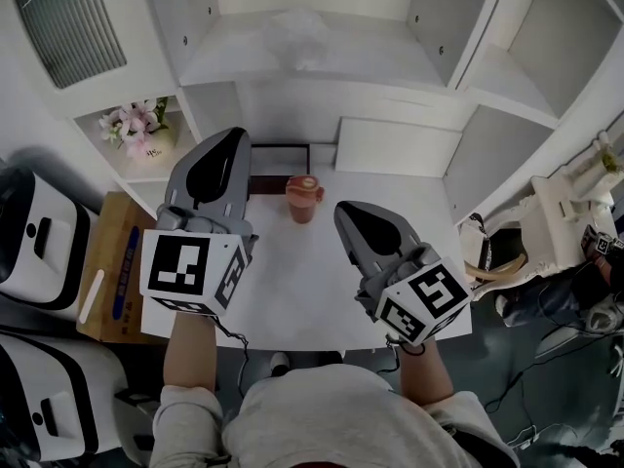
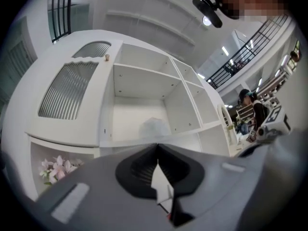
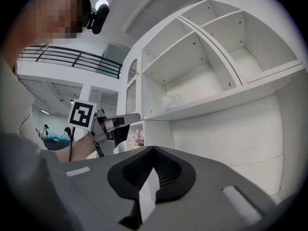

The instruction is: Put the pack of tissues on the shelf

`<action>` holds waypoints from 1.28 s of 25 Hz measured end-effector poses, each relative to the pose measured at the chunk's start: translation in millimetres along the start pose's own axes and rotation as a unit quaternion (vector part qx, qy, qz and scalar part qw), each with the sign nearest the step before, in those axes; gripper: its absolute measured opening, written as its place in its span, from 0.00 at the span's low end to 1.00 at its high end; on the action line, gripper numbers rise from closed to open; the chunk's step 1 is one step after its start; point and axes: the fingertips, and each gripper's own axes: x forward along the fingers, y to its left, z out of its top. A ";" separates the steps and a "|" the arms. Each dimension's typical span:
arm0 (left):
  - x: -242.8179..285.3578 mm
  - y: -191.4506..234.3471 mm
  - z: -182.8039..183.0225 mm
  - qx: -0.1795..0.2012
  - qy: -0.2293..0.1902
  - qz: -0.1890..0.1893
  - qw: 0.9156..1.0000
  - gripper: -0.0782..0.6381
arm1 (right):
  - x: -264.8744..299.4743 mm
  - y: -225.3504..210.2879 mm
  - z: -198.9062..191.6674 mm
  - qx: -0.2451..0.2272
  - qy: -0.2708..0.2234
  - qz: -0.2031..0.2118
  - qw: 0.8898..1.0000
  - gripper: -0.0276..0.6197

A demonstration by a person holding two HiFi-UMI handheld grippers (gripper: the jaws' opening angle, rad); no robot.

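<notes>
The pack of tissues [image 1: 295, 29], a pale see-through pack, lies on the white shelf [image 1: 390, 71] in the wide middle compartment. It shows faintly in the left gripper view [image 2: 155, 127] and small in the right gripper view [image 3: 172, 100]. My left gripper [image 1: 237, 133] is shut and empty, held below and in front of that shelf, its jaws meeting at a point [image 2: 157, 146]. My right gripper [image 1: 341, 206] is also shut with nothing in it [image 3: 154, 148], lower and to the right, over the white table [image 1: 322, 291]. Neither gripper touches the pack.
An orange cup [image 1: 303, 198] stands on the table between the grippers, a dark frame [image 1: 280, 169] behind it. Pink flowers [image 1: 136, 125] sit in a low left cubby. A brown box [image 1: 112, 271] and white appliances [image 1: 39, 242] are at the left; clutter [image 1: 565, 222] at the right.
</notes>
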 end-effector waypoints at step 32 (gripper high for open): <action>-150.7 -1.2 -72.6 -0.060 0.060 -0.154 0.984 0.11 | 19.0 145.2 -37.8 0.004 0.004 -0.062 0.998 0.04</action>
